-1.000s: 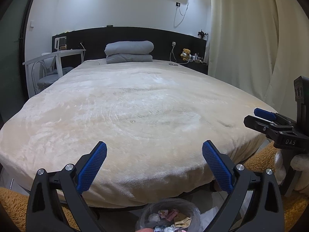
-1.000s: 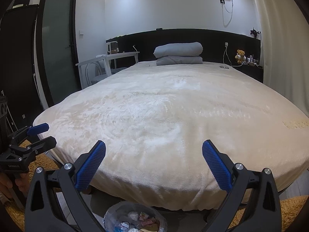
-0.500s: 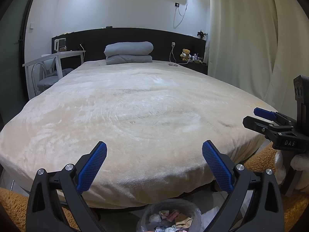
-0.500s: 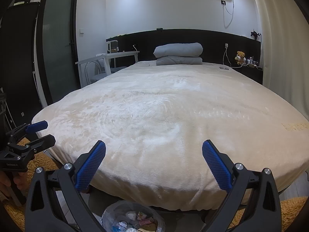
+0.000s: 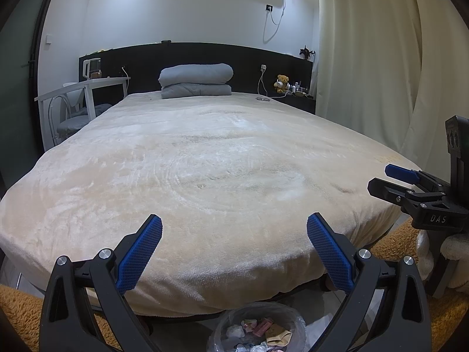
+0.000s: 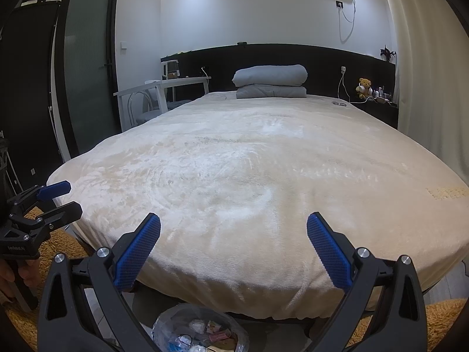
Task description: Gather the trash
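A trash bin lined with a clear bag stands on the floor at the foot of the bed, holding several crumpled papers and wrappers; it also shows in the right wrist view. My left gripper is open and empty, held above the bin, facing the bed. My right gripper is open and empty, also above the bin. Each gripper shows in the other's view: the right one at the right edge, the left one at the left edge. No loose trash shows on the bed.
A wide bed with a cream blanket fills both views, with folded grey bedding at the headboard. A white desk and chair stand left, curtains right, a dark door far left. Brown shaggy rug lies on the floor.
Both grippers have tilted slightly, so the bed and bin sit a little lower in view. Both stay open and empty.
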The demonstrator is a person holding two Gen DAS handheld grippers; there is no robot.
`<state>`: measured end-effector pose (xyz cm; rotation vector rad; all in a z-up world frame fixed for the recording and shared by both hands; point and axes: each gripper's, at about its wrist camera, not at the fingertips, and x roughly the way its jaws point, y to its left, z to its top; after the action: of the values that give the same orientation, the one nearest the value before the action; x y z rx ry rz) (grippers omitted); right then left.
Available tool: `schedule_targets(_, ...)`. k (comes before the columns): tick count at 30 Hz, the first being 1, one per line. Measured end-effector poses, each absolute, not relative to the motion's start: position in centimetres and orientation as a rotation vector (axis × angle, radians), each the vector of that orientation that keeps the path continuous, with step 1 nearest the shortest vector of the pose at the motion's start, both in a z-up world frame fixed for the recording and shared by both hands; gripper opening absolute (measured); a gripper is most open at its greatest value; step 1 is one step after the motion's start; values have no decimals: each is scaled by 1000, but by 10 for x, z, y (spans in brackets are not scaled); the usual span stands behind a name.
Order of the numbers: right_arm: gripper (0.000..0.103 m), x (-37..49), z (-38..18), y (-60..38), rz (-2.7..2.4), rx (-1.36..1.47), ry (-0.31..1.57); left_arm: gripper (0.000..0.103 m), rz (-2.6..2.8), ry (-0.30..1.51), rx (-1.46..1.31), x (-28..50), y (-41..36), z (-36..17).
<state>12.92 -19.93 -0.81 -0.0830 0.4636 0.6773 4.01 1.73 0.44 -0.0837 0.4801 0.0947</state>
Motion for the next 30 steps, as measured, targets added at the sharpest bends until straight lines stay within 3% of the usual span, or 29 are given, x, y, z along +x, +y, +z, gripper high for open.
schedule_targets(30,99,129,-8,-199,679,-92,462,97,94,480,-82,41,17,5)
